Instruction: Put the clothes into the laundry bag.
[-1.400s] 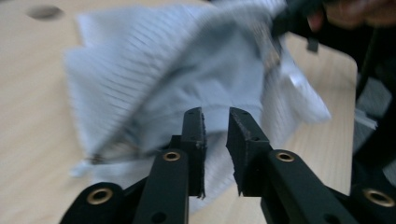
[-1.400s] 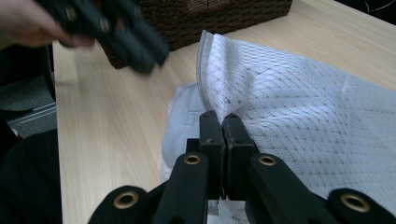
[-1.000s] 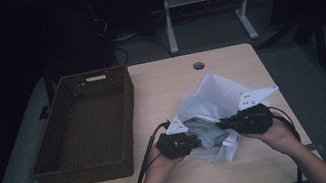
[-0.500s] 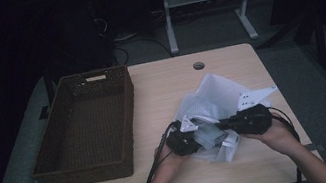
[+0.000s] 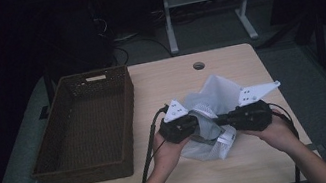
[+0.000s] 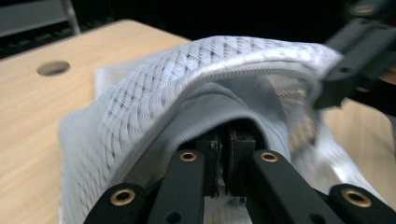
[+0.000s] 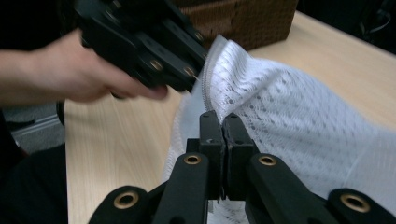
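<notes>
A dark wicker basket [image 5: 86, 125] sits on the left part of the table [image 5: 228, 67], with bare tabletop between it and the white mesh bag [image 5: 213, 100]. The bag lies right of centre, its long axis running from the near edge toward the far right. At its near end the left gripper [image 6: 223, 163] is pinched tight on a fold of the bag's inner fabric, under the zipper edge. Just to the right, the right gripper [image 7: 223, 140] is clamped on the bag's zippered rim, holding it up. Bare wood lies beyond the bag, around a round hole [image 5: 198, 65].
</notes>
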